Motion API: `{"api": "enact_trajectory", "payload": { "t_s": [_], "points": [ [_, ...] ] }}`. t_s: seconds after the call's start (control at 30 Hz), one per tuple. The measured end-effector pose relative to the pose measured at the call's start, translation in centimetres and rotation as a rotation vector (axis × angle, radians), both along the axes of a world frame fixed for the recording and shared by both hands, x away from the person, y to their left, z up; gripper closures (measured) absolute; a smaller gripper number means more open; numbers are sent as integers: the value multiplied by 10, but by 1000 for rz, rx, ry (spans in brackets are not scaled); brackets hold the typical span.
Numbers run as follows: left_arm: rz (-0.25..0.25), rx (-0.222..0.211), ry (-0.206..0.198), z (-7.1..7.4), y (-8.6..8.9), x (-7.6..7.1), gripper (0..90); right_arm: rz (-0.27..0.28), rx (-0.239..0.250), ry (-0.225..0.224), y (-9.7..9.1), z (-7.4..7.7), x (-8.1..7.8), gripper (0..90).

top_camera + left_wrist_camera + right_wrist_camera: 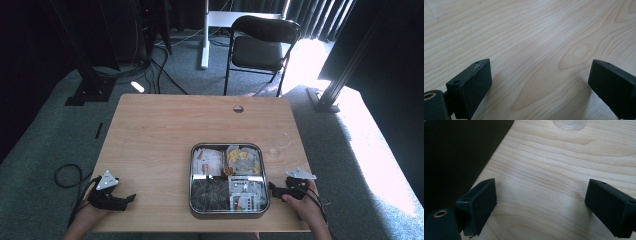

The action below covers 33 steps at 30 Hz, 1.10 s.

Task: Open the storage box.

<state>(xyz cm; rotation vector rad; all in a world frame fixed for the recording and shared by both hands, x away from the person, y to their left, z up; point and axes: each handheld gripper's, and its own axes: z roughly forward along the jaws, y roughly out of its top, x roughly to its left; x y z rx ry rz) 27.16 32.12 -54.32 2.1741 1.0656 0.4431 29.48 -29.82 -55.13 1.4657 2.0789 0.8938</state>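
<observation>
One metal tray [192, 176] on the wooden table [160, 130], at about 5 o'clock from the table's middle, near the front edge. Square with rounded corners, shiny rim, split into four compartments. Far left compartment: pale paper packets [208, 160]. Far right: clear bags with yellow pieces [242, 159]. Near left: a dark crumpled mass [209, 194], contents not readable. Near right: white printed packets [245, 195].

Two grippers, one in each hand. Left gripper [131, 198] resting at 7 o'clock on the table, well apart from the tray, jaws pointing toward 3 o'clock; jaws wide apart over bare wood in the left gripper view, nothing between them. Right gripper [272, 188] at 3 o'clock of the tray, just beside its near right corner, tips pointing at the rim; jaws spread wide, nothing between them, tray's dark side wall at 10 o'clock in the right gripper view.

One clear round lid or dish [278, 145] at 1 o'clock of the tray. One black folding chair [260, 47] beyond the table at 12 o'clock.
</observation>
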Motion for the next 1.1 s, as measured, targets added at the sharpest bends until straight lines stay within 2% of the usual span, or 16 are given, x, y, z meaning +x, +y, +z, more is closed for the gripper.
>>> {"api": "enact_trajectory", "payload": {
  "t_s": [0.2, 0.53, 0.67, 1.1],
  "points": [
    [-40, -16, -17, 9, -11, 0, 52, 0, 0, 0, 0, 0, 0, 98],
    [-88, -16, -46, 25, -26, 5, 52, 0, 0, 0, 0, 0, 0, 98],
    [-110, -20, -69, 33, -35, 7, 53, 0, 0, 0, 0, 0, 0, 98],
    [-191, -41, -97, 50, -64, 14, 53, 0, 0, 0, 0, 0, 0, 98]
  ]
}}
